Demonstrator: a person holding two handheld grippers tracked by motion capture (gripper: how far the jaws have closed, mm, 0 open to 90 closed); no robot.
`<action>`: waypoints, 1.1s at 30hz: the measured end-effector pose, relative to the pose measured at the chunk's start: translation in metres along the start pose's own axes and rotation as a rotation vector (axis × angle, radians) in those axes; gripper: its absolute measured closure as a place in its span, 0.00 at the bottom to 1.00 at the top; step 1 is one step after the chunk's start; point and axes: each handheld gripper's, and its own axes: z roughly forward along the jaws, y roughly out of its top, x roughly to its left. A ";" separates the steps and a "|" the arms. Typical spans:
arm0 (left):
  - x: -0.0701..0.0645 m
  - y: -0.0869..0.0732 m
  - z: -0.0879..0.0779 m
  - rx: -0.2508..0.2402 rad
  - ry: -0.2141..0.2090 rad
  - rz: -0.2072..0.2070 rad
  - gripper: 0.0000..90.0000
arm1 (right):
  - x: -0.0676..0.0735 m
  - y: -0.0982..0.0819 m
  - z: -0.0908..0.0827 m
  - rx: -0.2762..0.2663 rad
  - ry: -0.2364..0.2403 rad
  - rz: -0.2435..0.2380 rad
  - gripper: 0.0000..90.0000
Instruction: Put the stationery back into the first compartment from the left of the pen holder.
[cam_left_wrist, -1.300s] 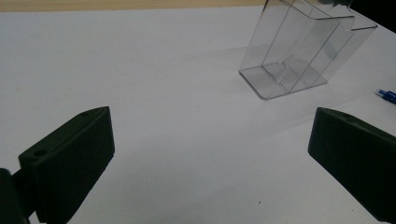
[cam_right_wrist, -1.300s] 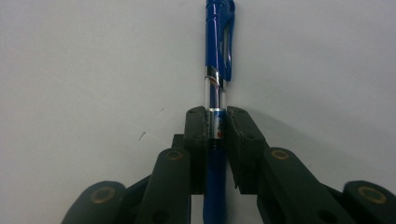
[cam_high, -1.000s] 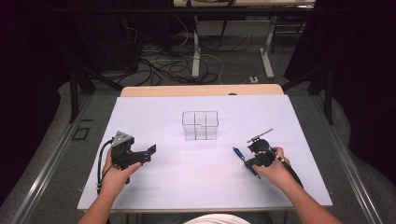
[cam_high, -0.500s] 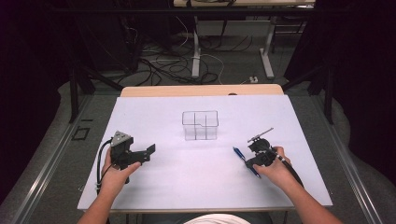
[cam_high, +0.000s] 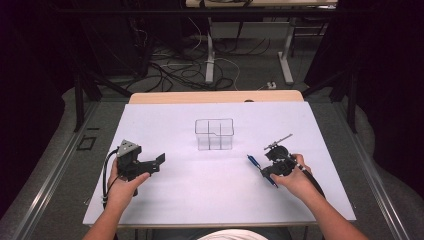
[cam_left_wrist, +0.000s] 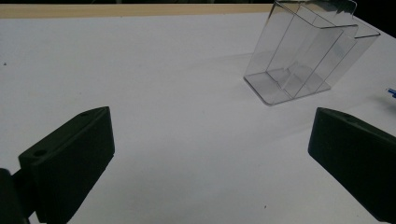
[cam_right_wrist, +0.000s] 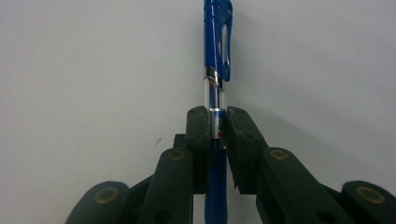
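Near the table's right edge, the right gripper (cam_right_wrist: 217, 128) has its fingers clamped on a blue pen (cam_right_wrist: 215, 51); the left gripper (cam_high: 141, 165) waits with fingers apart. The pickup looks done, so next probably comes lifting it toward the clear organizer (cam_high: 214, 134) mid-table

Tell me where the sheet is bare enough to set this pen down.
Bare sheet lies between the left gripper and the right gripper, in front of the clear box. The far corners beside the box are bare too. The only busy spot is around the pen itself.
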 end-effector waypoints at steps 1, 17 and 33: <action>0.000 0.000 0.000 0.003 0.000 0.001 0.00 | 0.001 0.001 -0.001 0.012 -0.002 -0.010 0.89; -0.002 0.000 0.001 0.006 -0.003 0.006 0.01 | 0.025 0.010 -0.008 -0.060 -0.093 -0.287 0.89; -0.004 0.000 0.001 0.002 -0.006 0.011 0.03 | 0.075 0.002 -0.008 -0.186 -0.454 -0.940 0.89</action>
